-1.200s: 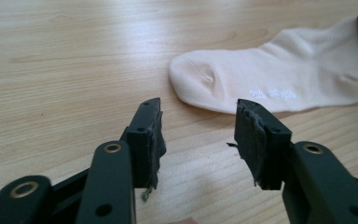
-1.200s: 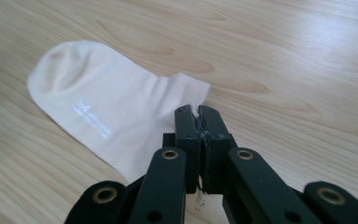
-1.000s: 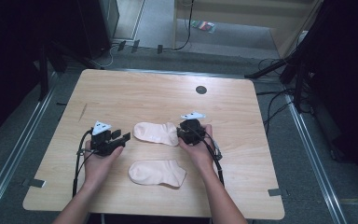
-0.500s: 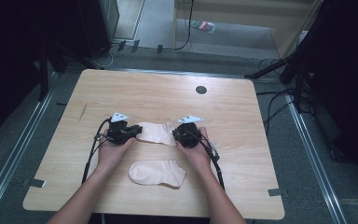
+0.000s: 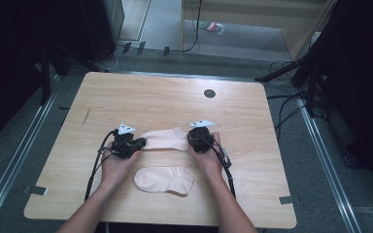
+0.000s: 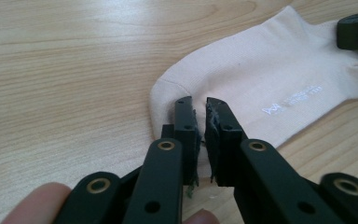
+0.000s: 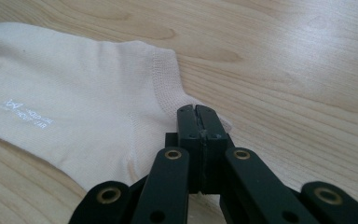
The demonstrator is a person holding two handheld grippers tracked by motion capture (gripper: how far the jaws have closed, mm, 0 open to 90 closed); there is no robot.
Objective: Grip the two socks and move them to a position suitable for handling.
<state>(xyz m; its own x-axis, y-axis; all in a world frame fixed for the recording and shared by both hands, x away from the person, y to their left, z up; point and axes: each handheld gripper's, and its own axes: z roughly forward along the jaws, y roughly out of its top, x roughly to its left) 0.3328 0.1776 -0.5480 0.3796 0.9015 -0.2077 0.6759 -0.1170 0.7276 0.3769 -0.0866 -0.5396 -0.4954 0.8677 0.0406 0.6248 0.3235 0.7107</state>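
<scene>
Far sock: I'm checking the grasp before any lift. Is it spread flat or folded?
Spread flat. The far sock lies single-layer on the table, toe by the left gripper, cuff end pinched by the right gripper.

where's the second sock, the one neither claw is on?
In the high view the loose sock lies flat near the table's front edge, between the person's forearms, just nearer the person than the sock stretched between the left claw and right claw.

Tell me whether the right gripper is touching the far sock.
Touching. In the right gripper view the right gripper has its jaws closed flat together on the cuff corner of the far sock, the fabric pinched between them.
</scene>
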